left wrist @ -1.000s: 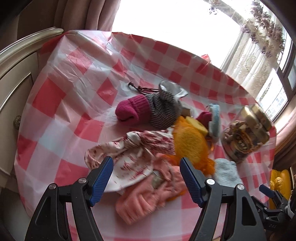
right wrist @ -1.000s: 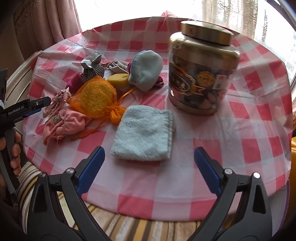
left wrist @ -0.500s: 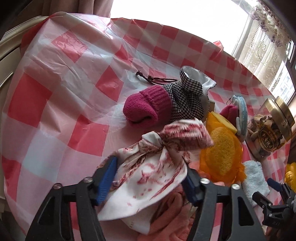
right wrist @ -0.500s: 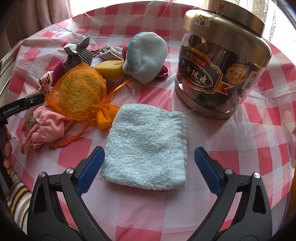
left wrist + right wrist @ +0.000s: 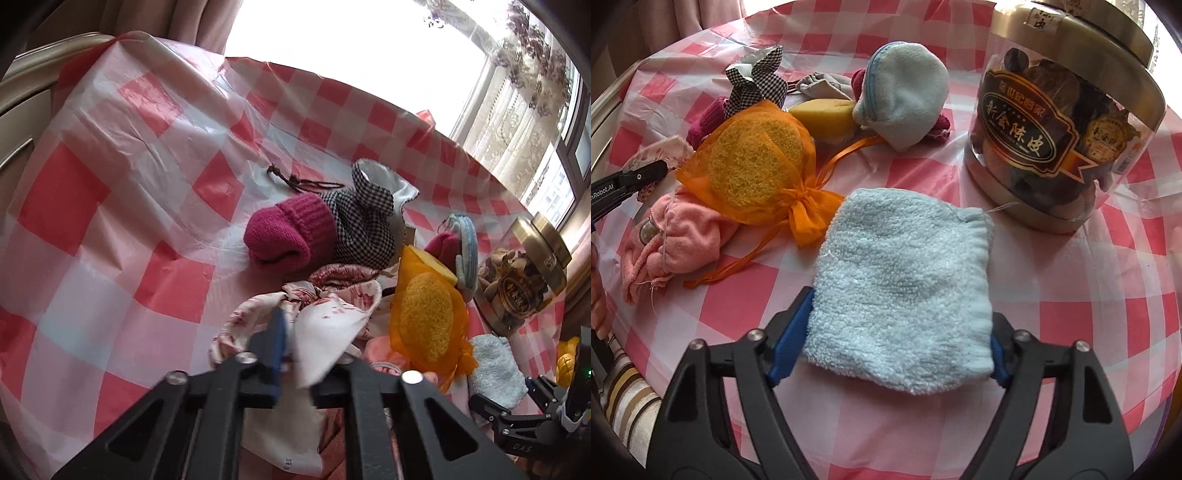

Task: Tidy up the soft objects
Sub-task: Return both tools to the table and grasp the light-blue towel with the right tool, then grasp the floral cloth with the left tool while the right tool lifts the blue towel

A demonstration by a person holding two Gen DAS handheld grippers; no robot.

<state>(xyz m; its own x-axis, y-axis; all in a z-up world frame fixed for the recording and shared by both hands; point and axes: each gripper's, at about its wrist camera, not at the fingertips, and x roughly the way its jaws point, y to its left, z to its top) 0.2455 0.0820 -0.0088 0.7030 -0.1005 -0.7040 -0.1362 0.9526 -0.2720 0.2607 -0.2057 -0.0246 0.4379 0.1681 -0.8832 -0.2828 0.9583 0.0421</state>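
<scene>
My left gripper (image 5: 295, 350) is shut on a white cloth with red flower print (image 5: 328, 317), bunched up between the blue pads; the cloth hides the right pad. My right gripper (image 5: 894, 354) points down at a folded light blue towel (image 5: 905, 280) that lies flat on the table. Its jaws are closing, with the towel between them and the pads at the towel's side edges; the towel does not look squeezed. Other soft things lie in a heap: an orange mesh bag (image 5: 757, 166) holding a yellow sponge, a pink cloth (image 5: 676, 236), a magenta knit sock (image 5: 288, 236), a checked pouch (image 5: 362, 229).
A round table under a pink checked plastic cover (image 5: 1071, 295) carries everything. A big clear jar with a gold lid (image 5: 1063, 122) stands at the back right. A light blue mitten (image 5: 908, 96) and a yellow sponge (image 5: 823, 118) lie beside the heap. A cabinet (image 5: 22, 122) stands at the left.
My left gripper came down onto the flowered cloth and shut on it, bunching it up. My right gripper sank toward the blue towel and its jaws narrowed around it.
</scene>
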